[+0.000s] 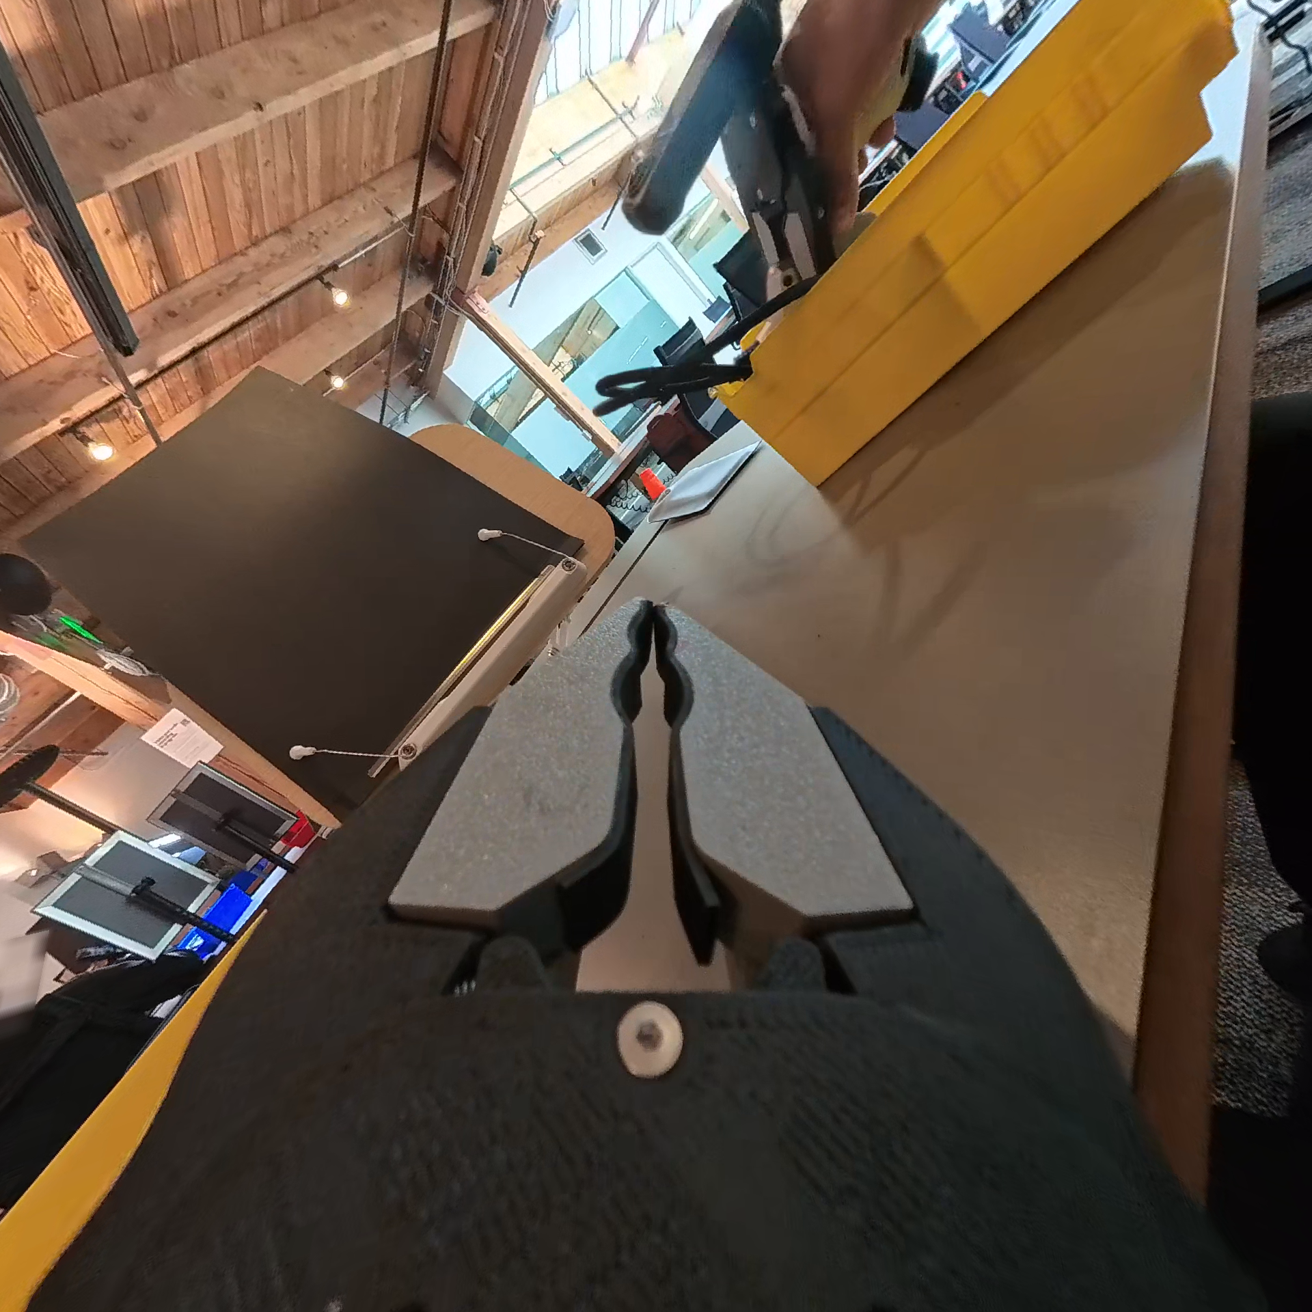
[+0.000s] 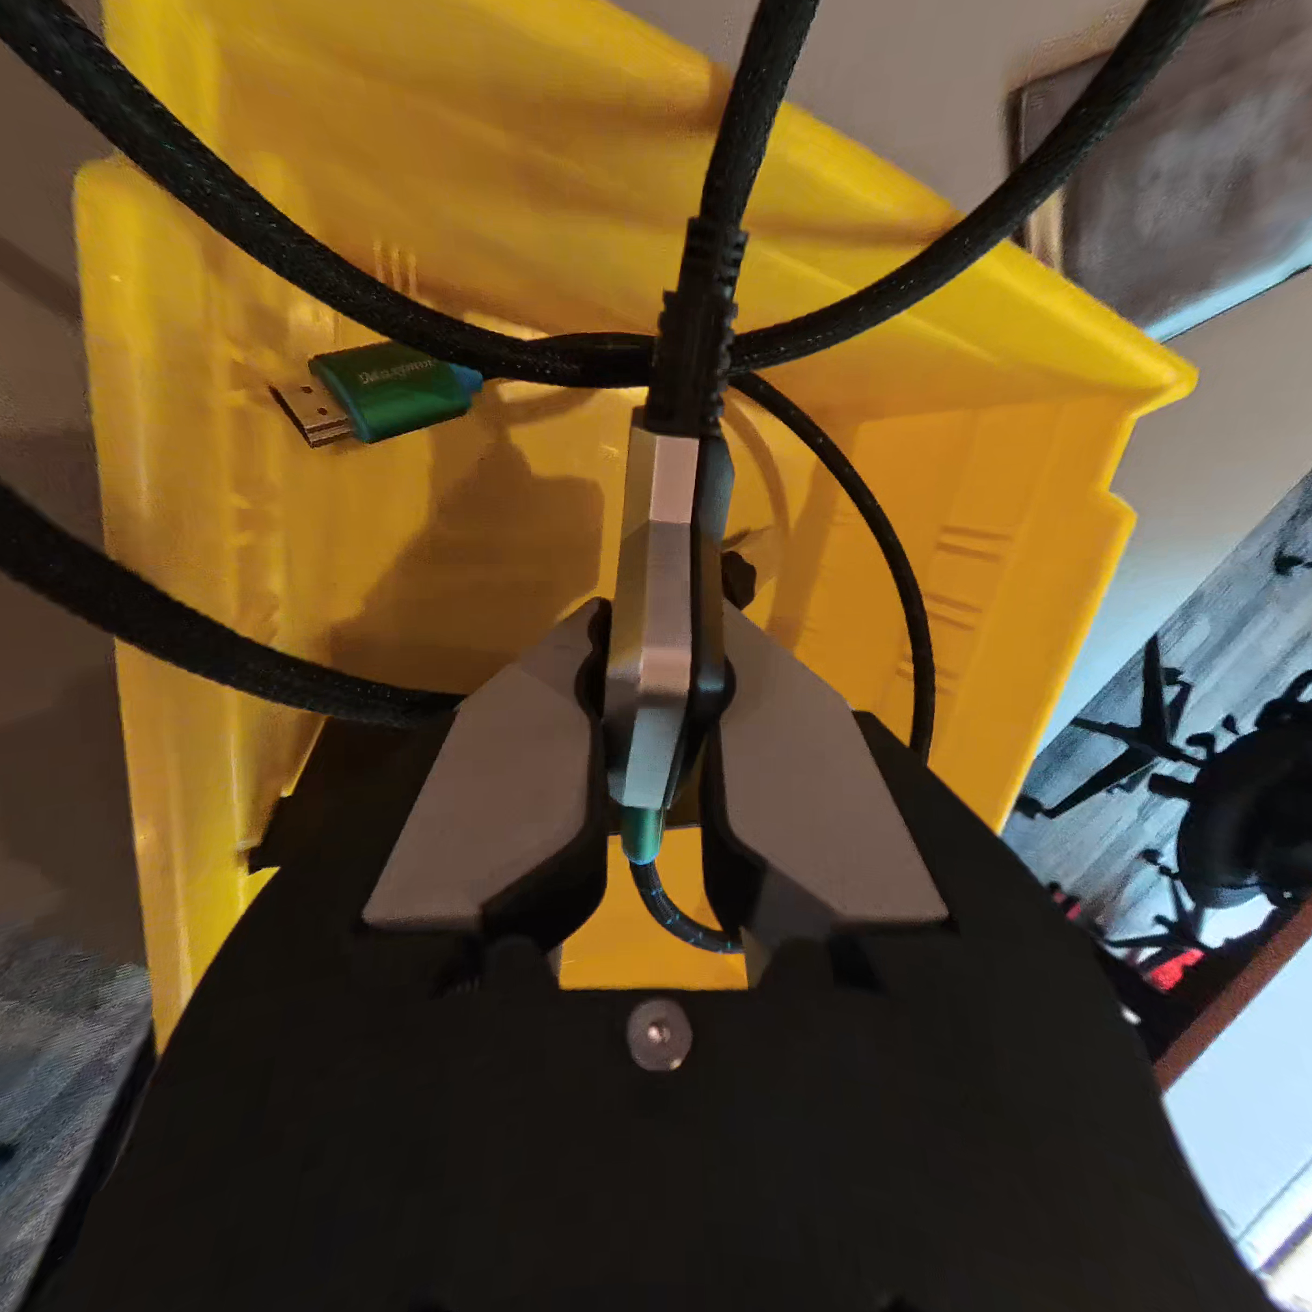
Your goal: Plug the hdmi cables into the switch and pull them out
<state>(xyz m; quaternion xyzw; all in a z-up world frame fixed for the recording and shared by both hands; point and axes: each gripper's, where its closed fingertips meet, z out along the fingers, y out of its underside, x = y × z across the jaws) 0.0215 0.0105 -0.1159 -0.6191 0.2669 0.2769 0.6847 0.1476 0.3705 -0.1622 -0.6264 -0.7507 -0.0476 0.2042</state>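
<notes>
Clamped between the two fingers of the right gripper (image 2: 657, 681), a slim silver HDMI switch (image 2: 657, 568) is held edge-on above a yellow bin (image 2: 497, 213). A black plug (image 2: 692, 341) is seated in the switch's far end, with its braided cable rising out of frame; a green-shelled plug (image 2: 642, 834) is seen at the near end, tucked between the fingers, though how deeply it is seated cannot be told. A second green-shelled HDMI plug (image 2: 387, 394) is left loose in the bin, its gold tip bare, while thick black braided cables (image 2: 213, 206) are draped across the bin's opening. In the left wrist view, the right gripper is seen gripped by a hand (image 1: 838, 106) and pointed down into the bin at the table's far end. The left gripper (image 1: 654, 625) is held low over the pale table (image 1: 994, 639), its fingertips pressed together on nothing, well apart from the bin.
</notes>
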